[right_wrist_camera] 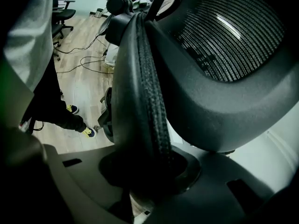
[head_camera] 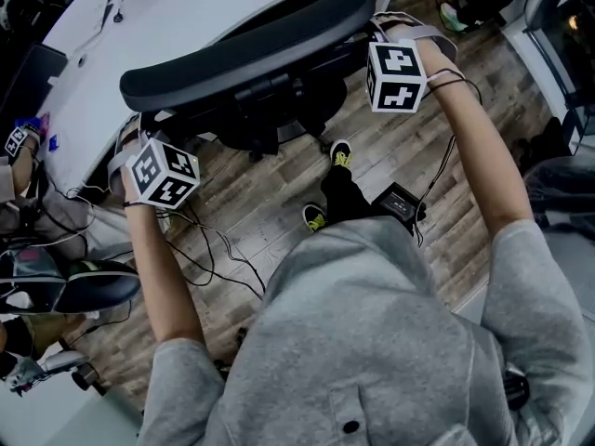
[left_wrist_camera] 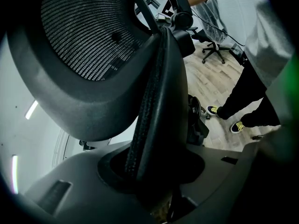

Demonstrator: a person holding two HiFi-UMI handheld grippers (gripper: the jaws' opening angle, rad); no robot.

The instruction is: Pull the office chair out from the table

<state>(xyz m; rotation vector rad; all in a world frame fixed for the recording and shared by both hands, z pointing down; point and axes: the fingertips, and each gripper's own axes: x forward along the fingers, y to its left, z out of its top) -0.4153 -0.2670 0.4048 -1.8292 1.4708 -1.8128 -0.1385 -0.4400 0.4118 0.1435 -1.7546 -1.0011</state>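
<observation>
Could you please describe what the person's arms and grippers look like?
The left gripper and right gripper have dark grey bodies, each bearing a white cube with black square markers. Grey sleeves end above the elbows; a thin black cable trails from the right gripper.

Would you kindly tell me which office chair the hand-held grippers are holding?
The chair by the white table, gripped at its backrest; the other chair, lower left, stands untouched.

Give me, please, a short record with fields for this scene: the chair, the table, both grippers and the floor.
office chair: black, mesh backrest, standing by the table's edge
table: white, a cable on it
left gripper: shut on the backrest's edge at the person's left
right gripper: shut on the backrest's opposite edge
floor: wood planks, loose cables lying on it
</observation>
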